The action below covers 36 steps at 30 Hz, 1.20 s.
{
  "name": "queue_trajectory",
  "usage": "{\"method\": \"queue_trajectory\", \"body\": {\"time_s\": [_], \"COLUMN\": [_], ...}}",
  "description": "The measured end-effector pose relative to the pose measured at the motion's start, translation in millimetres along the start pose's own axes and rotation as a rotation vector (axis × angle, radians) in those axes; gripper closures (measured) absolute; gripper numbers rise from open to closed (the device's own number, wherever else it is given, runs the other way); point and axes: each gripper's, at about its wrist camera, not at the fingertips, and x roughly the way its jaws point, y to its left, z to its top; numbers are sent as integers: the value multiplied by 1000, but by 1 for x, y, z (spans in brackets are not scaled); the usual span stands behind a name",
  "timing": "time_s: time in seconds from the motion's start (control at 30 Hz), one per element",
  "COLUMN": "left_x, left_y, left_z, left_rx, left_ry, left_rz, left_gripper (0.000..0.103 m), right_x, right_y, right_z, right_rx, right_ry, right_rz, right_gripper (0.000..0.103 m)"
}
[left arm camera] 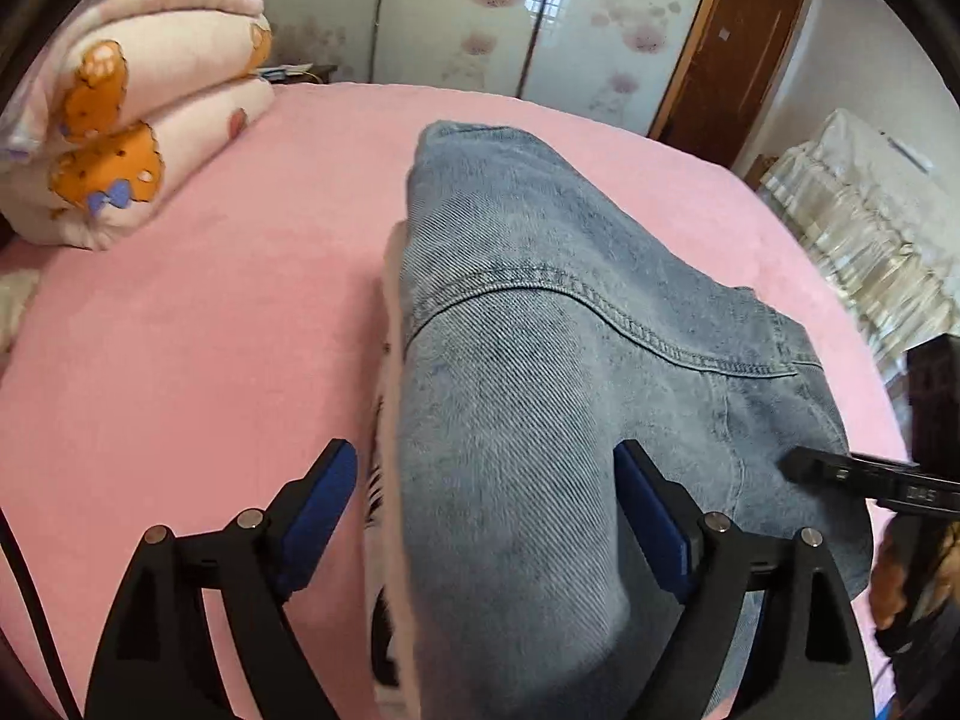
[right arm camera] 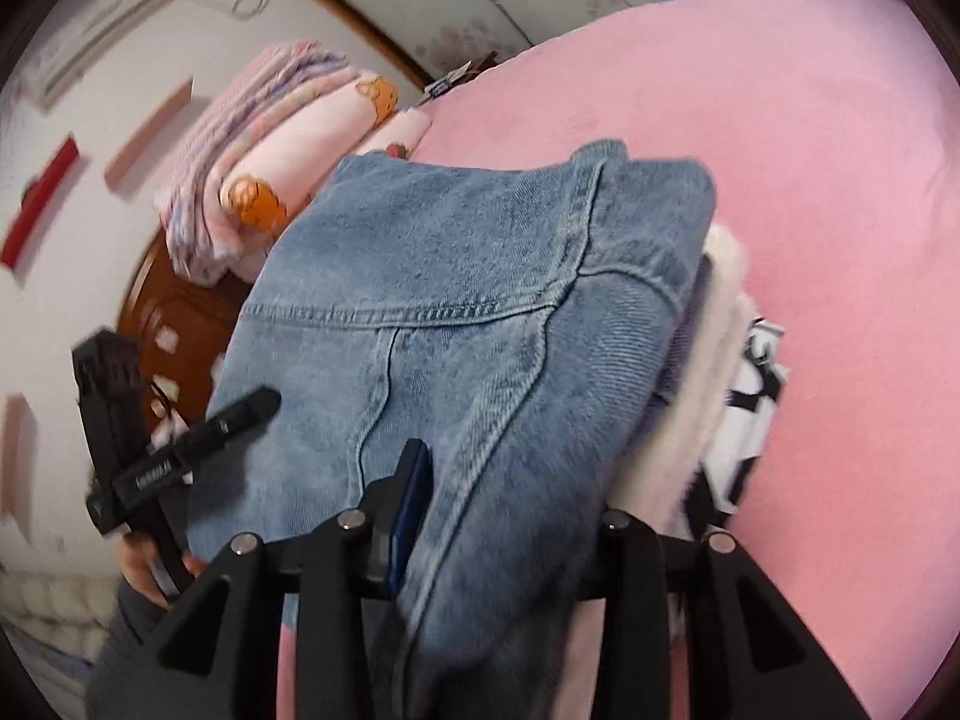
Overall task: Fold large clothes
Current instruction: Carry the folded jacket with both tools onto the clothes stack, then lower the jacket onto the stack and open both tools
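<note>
This is a bedroom in a home. A wide bed (left arm camera: 180,330) fills most of both views, covered in a pink fleecy sheet. At its far corner sits a stack of folded quilts (left arm camera: 132,90) — pale pink, printed with orange cartoon figures. Behind the bed stands a wardrobe (left arm camera: 456,12) with sliding doors in a pale floral pattern, and beside it a brown wooden door (left arm camera: 738,54). To the right, a piece of furniture is draped in a light cloth cover (left arm camera: 864,222). The right wrist view shows a curved dark wooden headboard (right arm camera: 174,324) against a white wall.
</note>
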Motion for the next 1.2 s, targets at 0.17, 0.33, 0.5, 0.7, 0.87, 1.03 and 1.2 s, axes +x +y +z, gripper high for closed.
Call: {"method": "queue_trajectory", "body": {"time_s": [0.17,0.33,0.5,0.7,0.87,1.03,1.2], "left_x": [-38,-85,-80,-68,-62,-71,-98], "left_y": [-13,-37,-65,-68,-65,-69,-87], "left_z": [-9,-29,-50,-60,-57,-58,-68], "left_rx": [49,73,147,163,128,92,76], "left_ry": [-37,-102,-74,-64,-70,-75,-100], "left_rz": [63,71,175,255,267,262,239], "left_gripper": [17,45,82,82,82,76,36], "right_x": [-36,-83,-77,-29,-34,-49,-83], "right_y": [21,52,80,57,35,33,36], "right_z": [-6,-24,-42,-57,-65,-61,-69], "right_rx": [-101,-220,-305,-279,-226,-183,-136], "right_ry": [7,-153,-187,-101,-117,-109,-91], "right_rz": [-148,-250,-310,-413,-346,-301,-275], "right_gripper": [60,60,69,89,89,86,71]}}
